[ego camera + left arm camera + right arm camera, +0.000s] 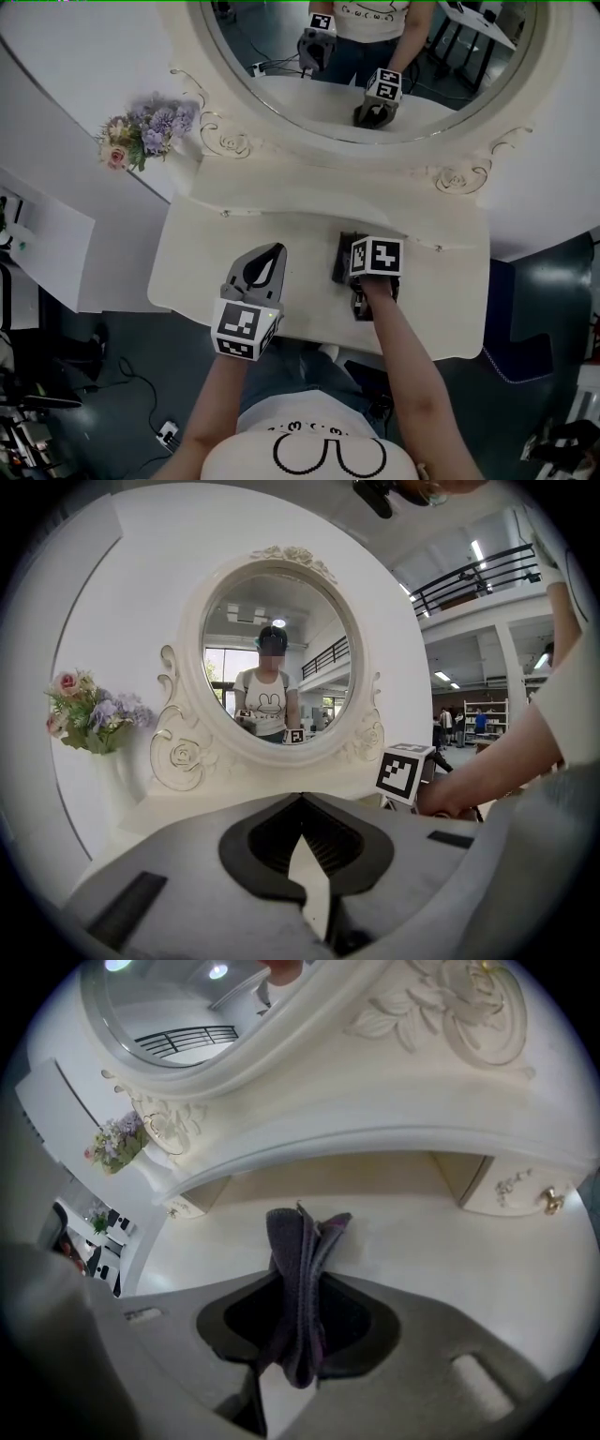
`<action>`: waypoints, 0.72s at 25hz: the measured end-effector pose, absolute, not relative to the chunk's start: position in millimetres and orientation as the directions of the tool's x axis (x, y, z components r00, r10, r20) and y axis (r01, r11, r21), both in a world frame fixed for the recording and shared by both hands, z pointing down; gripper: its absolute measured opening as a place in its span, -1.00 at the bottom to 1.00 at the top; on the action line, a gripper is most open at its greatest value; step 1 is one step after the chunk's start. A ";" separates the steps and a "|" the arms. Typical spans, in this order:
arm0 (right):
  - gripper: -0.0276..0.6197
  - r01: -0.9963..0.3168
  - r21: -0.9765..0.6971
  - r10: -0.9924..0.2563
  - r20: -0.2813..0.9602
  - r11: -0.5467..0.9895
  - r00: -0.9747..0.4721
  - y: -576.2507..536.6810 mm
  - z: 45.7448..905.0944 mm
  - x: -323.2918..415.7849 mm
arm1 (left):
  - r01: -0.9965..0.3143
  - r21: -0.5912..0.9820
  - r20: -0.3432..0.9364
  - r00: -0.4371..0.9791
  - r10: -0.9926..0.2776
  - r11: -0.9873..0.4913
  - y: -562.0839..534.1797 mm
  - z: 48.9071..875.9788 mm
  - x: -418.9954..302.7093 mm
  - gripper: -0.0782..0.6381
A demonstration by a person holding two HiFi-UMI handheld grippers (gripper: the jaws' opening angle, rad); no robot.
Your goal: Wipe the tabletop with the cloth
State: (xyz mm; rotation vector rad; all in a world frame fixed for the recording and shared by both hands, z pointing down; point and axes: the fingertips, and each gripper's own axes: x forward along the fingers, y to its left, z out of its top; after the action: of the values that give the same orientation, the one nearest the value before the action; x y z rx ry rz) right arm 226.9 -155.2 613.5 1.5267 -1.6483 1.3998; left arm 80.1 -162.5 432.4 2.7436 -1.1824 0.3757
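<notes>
— Grey-purple cloth (298, 1241), location?
— Bunched in folds between the jaws of the right hand-held gripper (300, 1283), which are clenched on it. Its free end sticks out past the jaw tips, over the cream surface (422, 1241) in front of the mirror (187, 1016) base.
— Contact with the surface?
— Cannot be confirmed. In the head view the marker cube (377, 255) covers the right jaws, and only a dark edge of cloth shows beside it, right of the surface's middle.
— And the left hand-held gripper (300, 799)?
— Jaws closed tip to tip, holding nothing. A narrow slit behind the tips shows pale surface. It hangs over the near part of the surface, to the left of the right one and apart from it.
— Anything else obscured?
— The mirror is cut off at the top in the head view. A bunch of flowers (145, 131) stands at the mirror's left, and its vase is hard to make out against the white. A drawer knob (550, 1201) sits at the edge of the right gripper view.
</notes>
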 end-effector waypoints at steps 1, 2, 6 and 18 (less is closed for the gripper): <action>-0.58 -0.928 -0.341 -0.423 0.871 -0.151 -0.251 -152.7 613.3 232.7 | -0.725 0.022 0.280 0.665 -0.692 -0.688 -161.5 432.7 83.7 -0.79; -0.58 -0.930 -0.336 -0.421 0.873 -0.151 -0.247 -150.1 613.1 238.9 | -0.721 0.022 0.282 0.669 -0.688 -0.692 -160.4 433.0 87.4 -0.79; -0.58 -0.935 -0.317 -0.416 0.880 -0.157 -0.229 -139.7 612.9 264.8 | -0.707 0.019 0.286 0.682 -0.674 -0.707 -155.5 433.8 101.8 -0.79; -0.58 -0.940 -0.277 -0.419 0.891 -0.199 -0.174 -109.0 612.4 337.3 | -0.651 0.007 0.298 0.726 -0.620 -0.759 -144.0 436.8 139.4 -0.79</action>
State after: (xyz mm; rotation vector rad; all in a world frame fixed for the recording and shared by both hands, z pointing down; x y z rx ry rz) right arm 337.3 -109.0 612.4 1.5944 -1.5660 1.3640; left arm 139.4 -144.0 436.8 2.8145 -1.0404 0.4260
